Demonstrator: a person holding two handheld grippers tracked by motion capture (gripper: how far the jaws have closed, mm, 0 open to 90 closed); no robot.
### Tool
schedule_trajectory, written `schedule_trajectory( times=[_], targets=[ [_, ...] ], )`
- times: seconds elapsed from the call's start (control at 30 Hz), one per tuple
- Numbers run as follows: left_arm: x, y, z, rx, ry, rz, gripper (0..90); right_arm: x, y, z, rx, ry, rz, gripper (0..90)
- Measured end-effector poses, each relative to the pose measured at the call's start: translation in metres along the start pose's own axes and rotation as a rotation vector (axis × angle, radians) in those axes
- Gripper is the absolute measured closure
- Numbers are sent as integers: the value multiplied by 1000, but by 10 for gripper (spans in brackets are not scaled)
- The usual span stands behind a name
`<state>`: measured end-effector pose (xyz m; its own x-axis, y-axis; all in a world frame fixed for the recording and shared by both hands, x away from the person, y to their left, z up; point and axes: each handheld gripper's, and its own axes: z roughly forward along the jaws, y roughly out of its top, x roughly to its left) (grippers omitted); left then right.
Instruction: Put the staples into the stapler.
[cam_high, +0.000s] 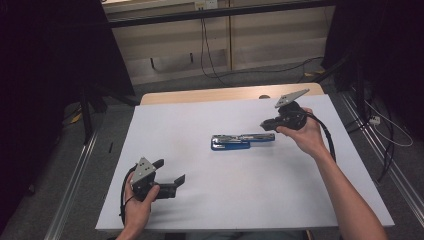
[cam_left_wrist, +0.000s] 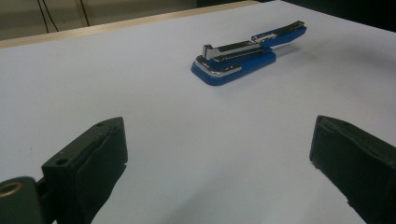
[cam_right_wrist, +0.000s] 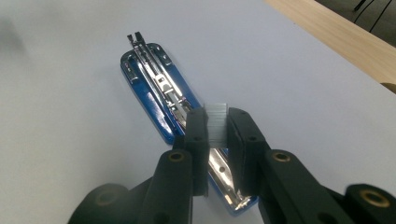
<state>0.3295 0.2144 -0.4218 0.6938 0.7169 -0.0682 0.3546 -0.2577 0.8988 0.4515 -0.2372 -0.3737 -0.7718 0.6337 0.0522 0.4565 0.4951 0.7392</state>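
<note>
Staples, a short silvery strip of them, sit pinched between the fingers of the right gripper, closed tight on the strip and held just above the rear end of the blue stapler, which suggests the strip is meant for the magazine. That stapler lies flat near the middle of the white desk, swung fully open so its metal loading channel faces up; laid out that way, the track is exposed along its whole length and a strip can be dropped straight in. The person's right hand tilts the tool down toward it from the far right side. The left gripper waits at the near left corner, well apart from the stapler, its fingers spread wide with nothing between them. My guess is it is parked there to keep out of the way, or ready to steady the stapler body if the strip needs a push.
</note>
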Motion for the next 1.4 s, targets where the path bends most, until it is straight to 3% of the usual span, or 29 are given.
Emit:
schedule_trajectory(
  times=[0.5, 0.93, 1.4],
  targets=[
    [2, 3, 7, 15, 6, -1, 46, 9, 14, 26, 13, 70, -37, 792],
    [0, 3, 5, 6, -3, 15, 46, 20, 20, 43, 31, 101, -59, 792],
    [-1, 2, 5, 7, -8, 15, 46, 31, 41, 72, 51, 124, -110, 792]
  ],
)
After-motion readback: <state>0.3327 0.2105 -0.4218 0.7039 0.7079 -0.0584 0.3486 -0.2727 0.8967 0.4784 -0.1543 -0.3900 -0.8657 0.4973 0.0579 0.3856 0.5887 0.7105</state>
